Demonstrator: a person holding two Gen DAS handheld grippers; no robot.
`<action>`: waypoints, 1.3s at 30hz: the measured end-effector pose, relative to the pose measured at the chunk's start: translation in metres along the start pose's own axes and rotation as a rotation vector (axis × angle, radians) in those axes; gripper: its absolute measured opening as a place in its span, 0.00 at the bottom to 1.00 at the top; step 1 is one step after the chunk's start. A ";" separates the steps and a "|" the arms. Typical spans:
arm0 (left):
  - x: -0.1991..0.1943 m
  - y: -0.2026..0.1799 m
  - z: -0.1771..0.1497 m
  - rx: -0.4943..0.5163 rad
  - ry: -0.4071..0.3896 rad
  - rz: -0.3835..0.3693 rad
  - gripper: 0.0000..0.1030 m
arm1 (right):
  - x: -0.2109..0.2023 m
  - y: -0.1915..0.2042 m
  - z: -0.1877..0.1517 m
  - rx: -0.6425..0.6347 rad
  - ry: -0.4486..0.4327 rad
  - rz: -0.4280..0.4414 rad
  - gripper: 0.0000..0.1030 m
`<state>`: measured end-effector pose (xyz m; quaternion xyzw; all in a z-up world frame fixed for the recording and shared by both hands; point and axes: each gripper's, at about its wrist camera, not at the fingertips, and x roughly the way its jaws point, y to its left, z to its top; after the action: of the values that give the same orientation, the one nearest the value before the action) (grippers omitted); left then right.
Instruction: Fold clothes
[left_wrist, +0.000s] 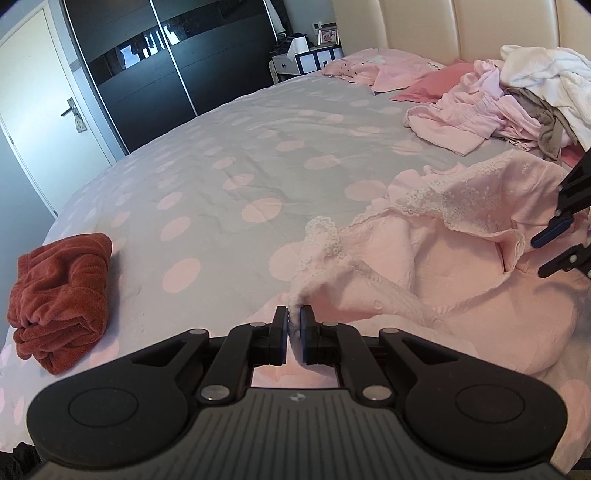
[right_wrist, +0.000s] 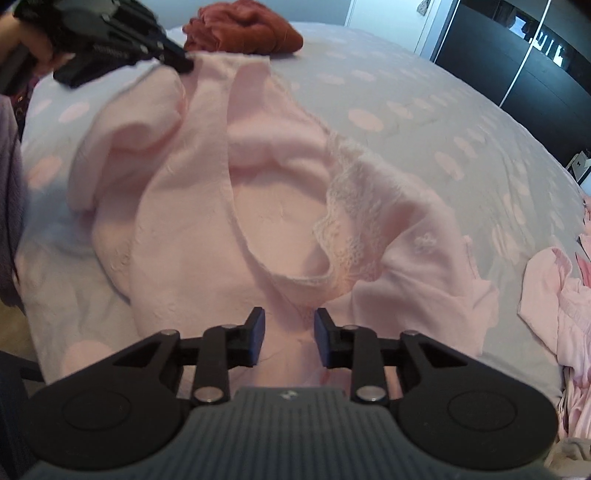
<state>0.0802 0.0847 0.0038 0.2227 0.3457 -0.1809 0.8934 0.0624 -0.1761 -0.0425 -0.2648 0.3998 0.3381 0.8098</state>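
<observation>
A pale pink lace-trimmed garment lies crumpled on the bed near its front edge. My left gripper is shut on a lace-edged corner of it, and the fabric is pinched between the pads. In the right wrist view the same garment spreads out ahead, with the left gripper holding its far corner at the top left. My right gripper stands open just over the near part of the garment; fabric lies below the gap and the pads do not press on it. The right gripper also shows at the right edge of the left wrist view.
The bed cover is grey with pink dots. A folded rust-red item sits at the left. A pile of pink, white and brown clothes lies by the headboard. A dark wardrobe and a door stand beyond.
</observation>
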 end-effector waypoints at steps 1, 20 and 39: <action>0.001 0.000 -0.001 0.000 0.004 0.002 0.04 | 0.006 -0.001 0.000 -0.001 0.008 0.004 0.29; 0.014 0.014 -0.001 -0.029 0.027 -0.006 0.04 | 0.017 -0.019 -0.004 -0.009 0.036 0.025 0.00; -0.006 0.002 0.000 -0.015 -0.006 0.007 0.04 | -0.021 -0.001 -0.002 0.034 -0.068 0.026 0.37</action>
<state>0.0771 0.0878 0.0087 0.2168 0.3438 -0.1760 0.8966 0.0524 -0.1853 -0.0261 -0.2341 0.3809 0.3506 0.8229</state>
